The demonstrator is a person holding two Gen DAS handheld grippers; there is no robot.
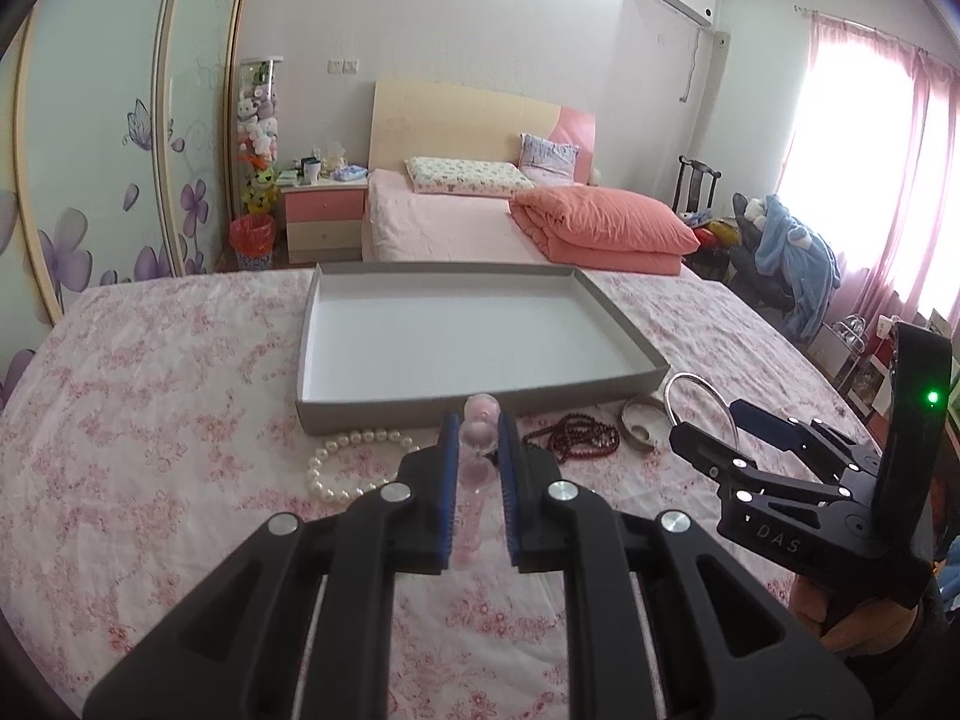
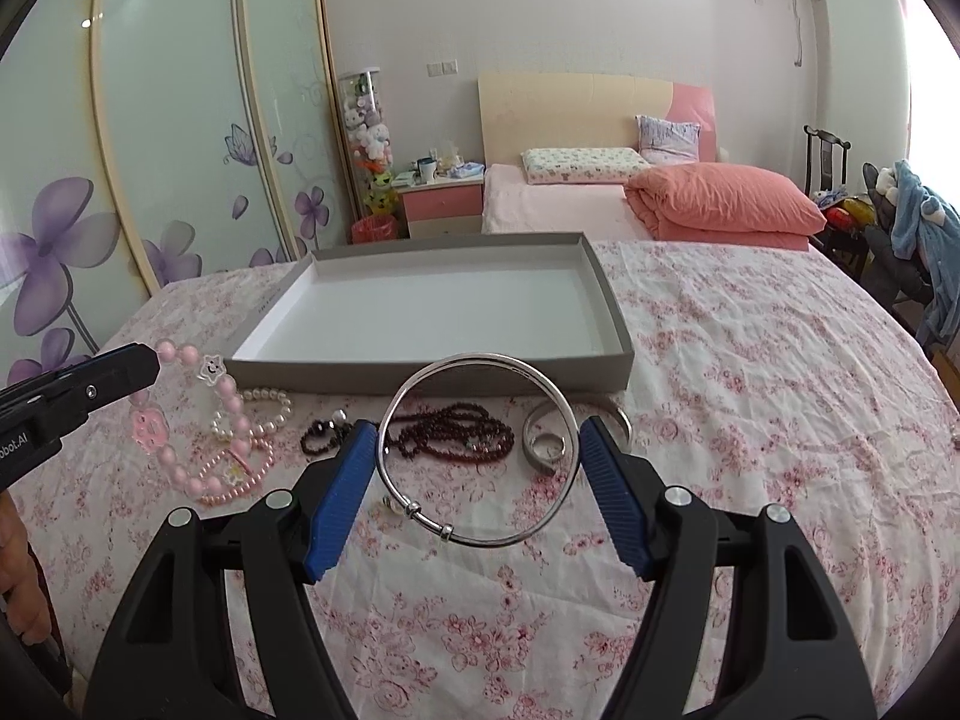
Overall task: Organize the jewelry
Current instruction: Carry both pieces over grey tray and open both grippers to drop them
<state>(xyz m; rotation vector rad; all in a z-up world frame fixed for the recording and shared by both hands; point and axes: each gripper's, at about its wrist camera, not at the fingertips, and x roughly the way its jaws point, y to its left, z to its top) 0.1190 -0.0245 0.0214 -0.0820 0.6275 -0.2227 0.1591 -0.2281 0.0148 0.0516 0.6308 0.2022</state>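
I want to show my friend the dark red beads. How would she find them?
Find the grey tray on the flowery bed. On the sheet just in front of its near wall lie the dark red beads, a tangled strand between a small black bracelet and a wide silver cuff. They alone are deep red and piled in loops.

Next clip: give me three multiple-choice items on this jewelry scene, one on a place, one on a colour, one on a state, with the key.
1. Where does the dark red bead necklace lie?
A. in the tray
B. on the bedspread in front of the tray
C. on the pillow

2. What colour is the bead bracelet in the left gripper?
A. pink
B. green
C. black

3. What is inside the grey tray?
A. pearls
B. a ring
C. nothing

Key:
1 B: it lies on the floral bedspread, nearer the camera than the tray's front wall.
2 A: pink beads hang from the shut jaws.
3 C: only its bare white floor shows.
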